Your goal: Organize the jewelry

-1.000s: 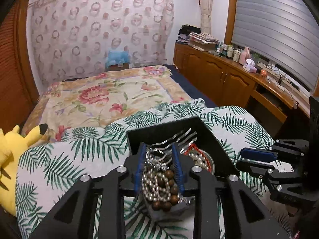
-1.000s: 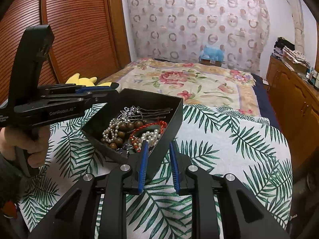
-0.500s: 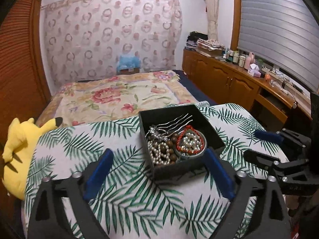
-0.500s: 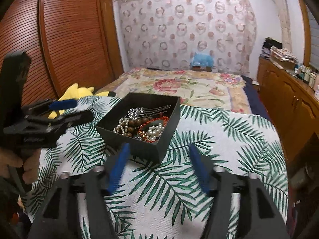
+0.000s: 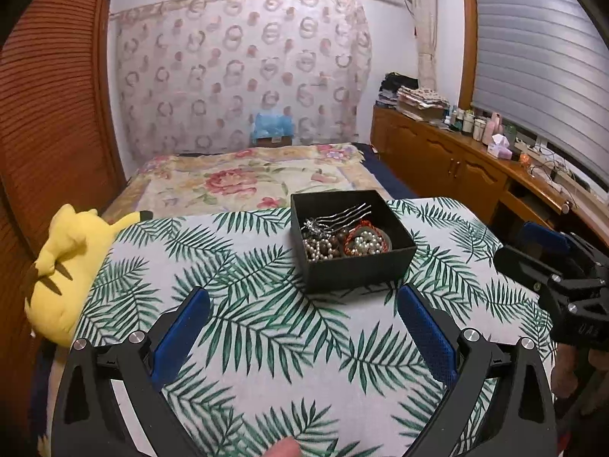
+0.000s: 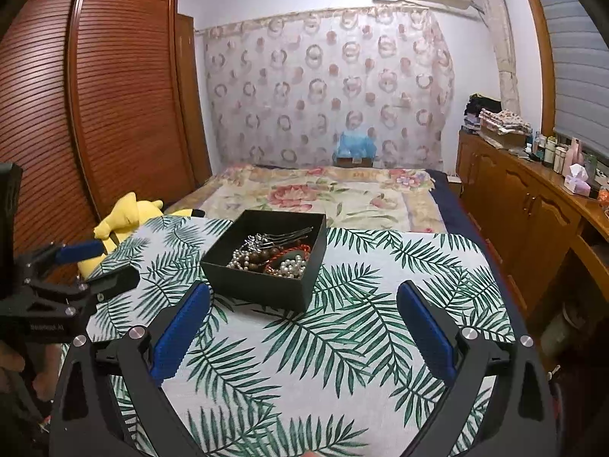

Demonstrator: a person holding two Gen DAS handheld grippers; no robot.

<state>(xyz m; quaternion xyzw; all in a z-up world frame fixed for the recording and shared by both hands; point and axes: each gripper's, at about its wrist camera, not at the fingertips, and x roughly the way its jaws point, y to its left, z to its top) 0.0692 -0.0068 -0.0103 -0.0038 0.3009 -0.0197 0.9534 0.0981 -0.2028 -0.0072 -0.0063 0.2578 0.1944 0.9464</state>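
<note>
On the palm-print cloth (image 5: 266, 304) sits the black box (image 5: 357, 266), holding beads, pearls and a hair comb (image 5: 342, 215). Left gripper (image 5: 302, 327) and right gripper (image 6: 302, 323) are opening, nothing between them. Gathering appears complete.

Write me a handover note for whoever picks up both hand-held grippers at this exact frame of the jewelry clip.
Left hand-held gripper: jaws opening wide, nothing between them, short of the box.
Right hand-held gripper: jaws opening wide, empty, also short of the box.
Black box stands upright on the palm-leaf cloth, clear of both grippers.
Inside it: pearl strands, brown wooden beads, a red cord bracelet and a silver hair comb, piled together.
Done: all jewelry is gathered in the box.
Left: hard to tell; no loose pieces show on the cloth.
</note>
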